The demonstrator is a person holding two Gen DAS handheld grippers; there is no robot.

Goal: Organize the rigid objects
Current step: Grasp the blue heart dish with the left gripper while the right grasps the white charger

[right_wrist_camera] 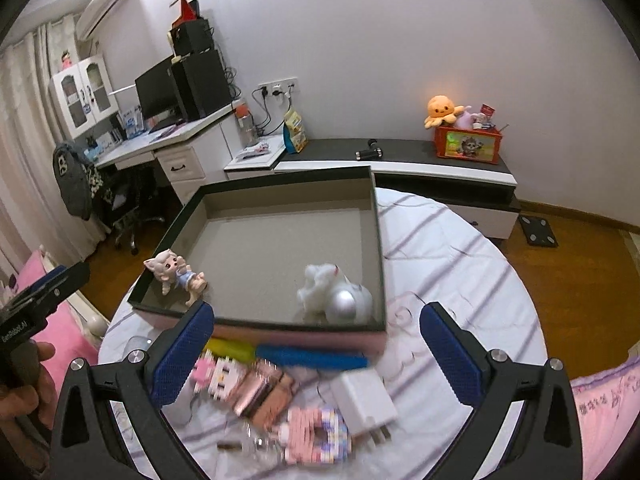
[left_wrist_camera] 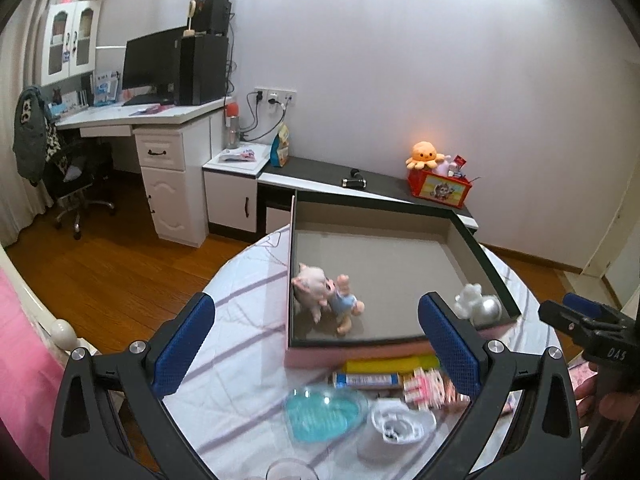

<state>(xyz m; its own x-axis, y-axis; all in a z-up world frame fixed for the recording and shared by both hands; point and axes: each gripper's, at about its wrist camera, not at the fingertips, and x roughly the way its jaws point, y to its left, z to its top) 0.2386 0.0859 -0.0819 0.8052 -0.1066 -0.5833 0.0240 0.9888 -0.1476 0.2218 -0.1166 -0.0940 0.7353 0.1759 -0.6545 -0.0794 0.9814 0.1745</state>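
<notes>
Both the left gripper and right gripper gape wide, holding nothing (jaws apart over the tabletop). A pig figurine and white toy lie inside the box.

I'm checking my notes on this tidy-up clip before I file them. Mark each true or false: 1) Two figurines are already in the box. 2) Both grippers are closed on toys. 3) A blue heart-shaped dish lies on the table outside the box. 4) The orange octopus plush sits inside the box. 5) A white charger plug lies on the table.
1) True: the pig-eared doll and the white and silver figure lie in the box.
2) False: the left gripper and right gripper are open and empty.
3) True: the heart dish lies on the table.
4) False: the octopus plush sits on a red bin by the wall.
5) True: the charger plug.
</notes>
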